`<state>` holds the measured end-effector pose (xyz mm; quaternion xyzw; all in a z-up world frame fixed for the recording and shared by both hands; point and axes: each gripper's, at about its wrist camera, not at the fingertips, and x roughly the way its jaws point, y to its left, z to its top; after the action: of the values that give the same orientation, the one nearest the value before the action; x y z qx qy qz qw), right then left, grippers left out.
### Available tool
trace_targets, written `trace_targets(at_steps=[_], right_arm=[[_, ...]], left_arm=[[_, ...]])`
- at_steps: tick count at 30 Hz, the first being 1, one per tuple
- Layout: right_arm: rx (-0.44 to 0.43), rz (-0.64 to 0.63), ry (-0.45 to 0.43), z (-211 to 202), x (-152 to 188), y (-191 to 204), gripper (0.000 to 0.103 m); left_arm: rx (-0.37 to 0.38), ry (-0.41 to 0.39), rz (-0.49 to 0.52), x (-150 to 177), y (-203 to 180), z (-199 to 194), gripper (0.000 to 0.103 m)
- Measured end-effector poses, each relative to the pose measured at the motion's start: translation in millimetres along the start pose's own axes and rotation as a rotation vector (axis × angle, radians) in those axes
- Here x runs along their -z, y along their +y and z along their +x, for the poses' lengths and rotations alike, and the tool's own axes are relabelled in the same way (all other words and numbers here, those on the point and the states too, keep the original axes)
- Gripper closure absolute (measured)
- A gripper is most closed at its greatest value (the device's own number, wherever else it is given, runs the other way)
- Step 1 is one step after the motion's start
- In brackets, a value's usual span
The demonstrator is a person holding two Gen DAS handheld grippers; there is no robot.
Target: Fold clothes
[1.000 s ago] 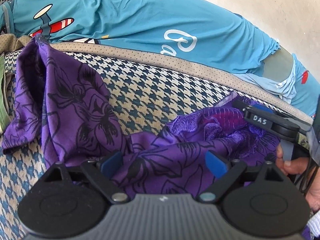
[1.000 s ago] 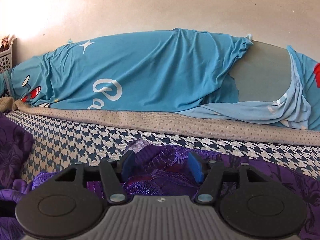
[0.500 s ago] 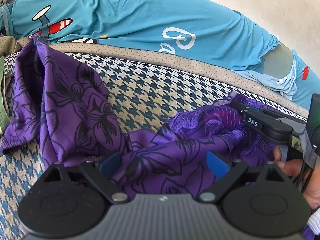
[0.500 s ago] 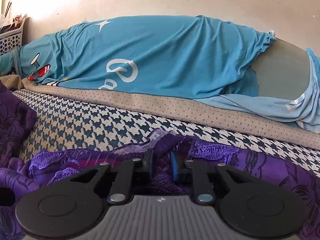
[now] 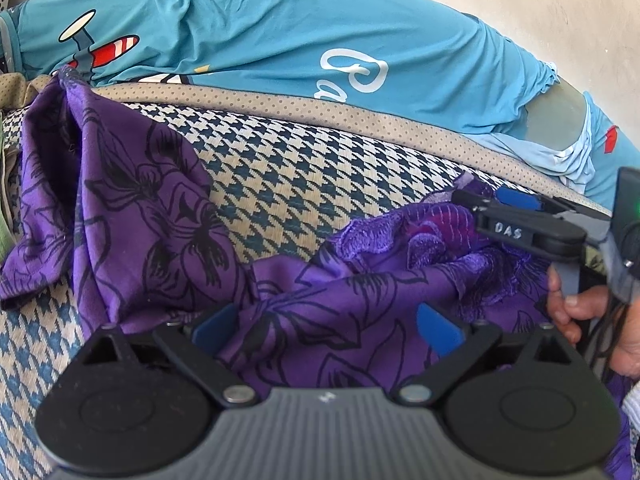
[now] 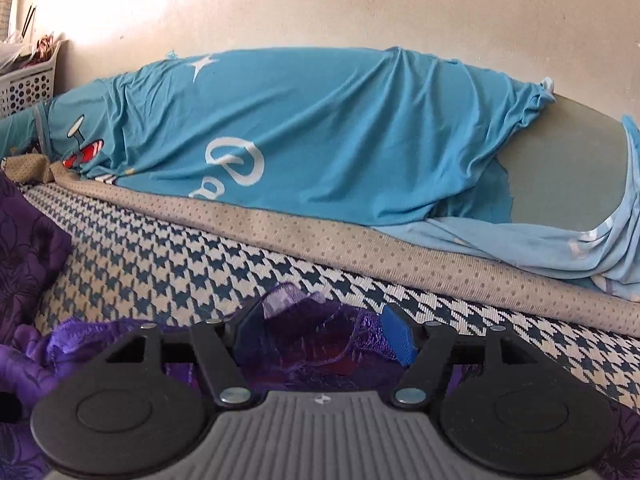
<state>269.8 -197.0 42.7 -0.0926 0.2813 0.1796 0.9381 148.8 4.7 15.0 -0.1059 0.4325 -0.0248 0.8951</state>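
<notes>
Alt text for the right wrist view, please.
The right gripper stands open, its jaws having just been opening, over the lacy edge of a crumpled purple garment on a houndstooth cover. Behind lies a blue sheet.

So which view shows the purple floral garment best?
The left wrist view: the purple floral garment spreads across the houndstooth cover. The right wrist view catches only its bunched lace edge between open jaws.
</notes>
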Motion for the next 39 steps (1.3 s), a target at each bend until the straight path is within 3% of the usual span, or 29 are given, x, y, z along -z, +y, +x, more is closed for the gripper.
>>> trace_targets(at_steps=[3,4,5,11,15,20,28,33,39], right_arm=[[-0.002,-0.038,-0.020,4.5,4.7,3.6,0.038],[-0.009,-0.035,-0.020,5.1,3.7,3.6,0.054],[-0.018,-0.031,-0.020,5.7,2.9,3.6,0.060],[0.012,-0.057,-0.028,2.2,2.8,6.7,0.090],[0.035,-0.041,-0.048,-11.4,0.9,7.5,0.091],[0.036,0.087,-0.114,-48.2,-12.0,-1.1,0.091],[-0.002,0.146,-0.201,-147.7,-7.6,-1.0,0.091],[-0.018,0.102,-0.152,-201.9,24.4,17.3,0.091],[-0.046,-0.003,0.021,-220.4,68.8,43.5,0.091]], left_arm=[[-0.002,0.001,0.005,0.1,-0.8,0.7,0.004],[-0.004,0.001,0.007,0.3,-1.4,1.2,0.004],[-0.005,0.001,0.010,0.7,-2.3,1.7,0.004],[-0.007,0.001,0.006,1.1,-3.6,2.4,0.003],[0.019,0.002,-0.042,-2.0,3.6,-0.4,0.003],[0.033,-0.006,-0.079,-4.7,9.3,-6.9,0.003],[0.001,-0.035,-0.081,-3.1,12.2,-18.6,0.003],[-0.043,-0.066,-0.084,-0.7,18.8,-29.3,0.003],[-0.058,-0.090,-0.085,3.4,25.4,-35.7,0.003]])
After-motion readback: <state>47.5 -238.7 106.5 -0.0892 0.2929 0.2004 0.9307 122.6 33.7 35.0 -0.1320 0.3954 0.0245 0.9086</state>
